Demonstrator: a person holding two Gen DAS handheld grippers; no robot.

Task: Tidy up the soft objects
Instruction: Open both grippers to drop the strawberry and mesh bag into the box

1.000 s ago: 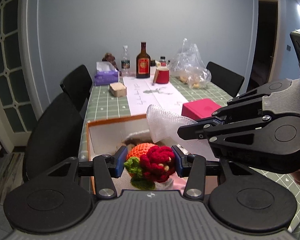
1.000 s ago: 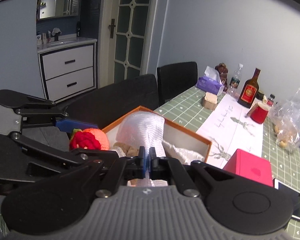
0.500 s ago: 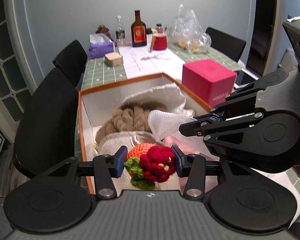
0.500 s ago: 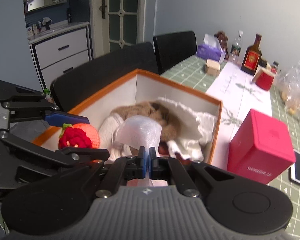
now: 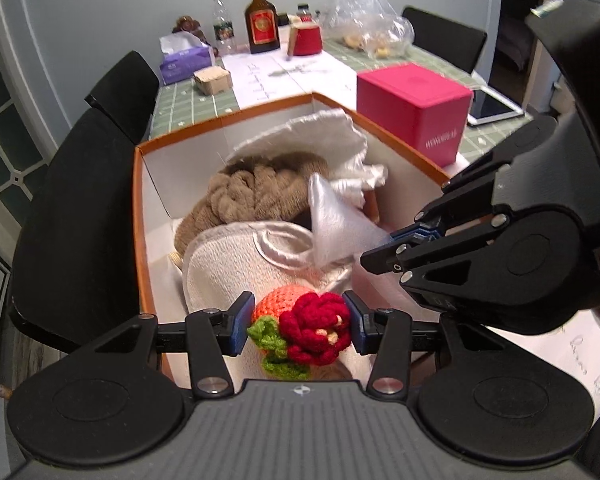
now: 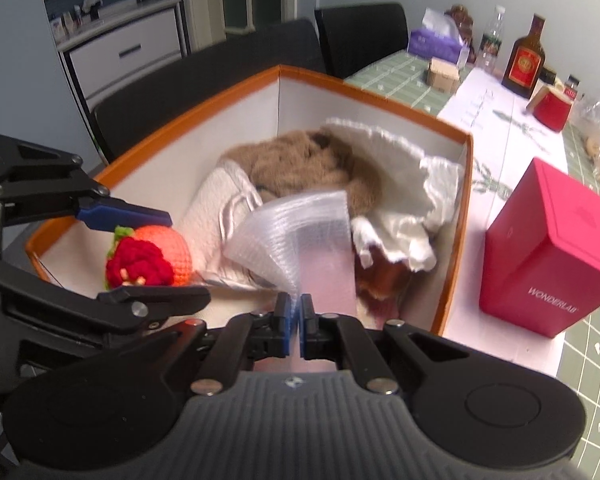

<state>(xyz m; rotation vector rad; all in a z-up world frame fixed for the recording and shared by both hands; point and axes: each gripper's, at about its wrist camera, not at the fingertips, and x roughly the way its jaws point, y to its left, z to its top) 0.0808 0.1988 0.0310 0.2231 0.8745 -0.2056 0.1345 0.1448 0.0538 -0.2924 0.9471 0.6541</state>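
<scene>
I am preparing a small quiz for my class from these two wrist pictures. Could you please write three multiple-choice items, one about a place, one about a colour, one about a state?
1. Where does the brown knitted cloth lie?
A. inside the orange-rimmed white cardboard box
B. on a black chair
C. on top of the pink square box

2. Which colour is the flower on the orange crocheted ball?
A. blue
B. red
C. yellow

3. How stands the right gripper?
A. wide open, nothing in it
B. shut on the bottle
C. shut on the clear bubble-wrap pouch

Answers:
1 A, the cloth sits between the box walls.
2 B, the petals are red above green leaves, and the left gripper holds the ball.
3 C, the blue pads press together on the pouch's edge.
</scene>
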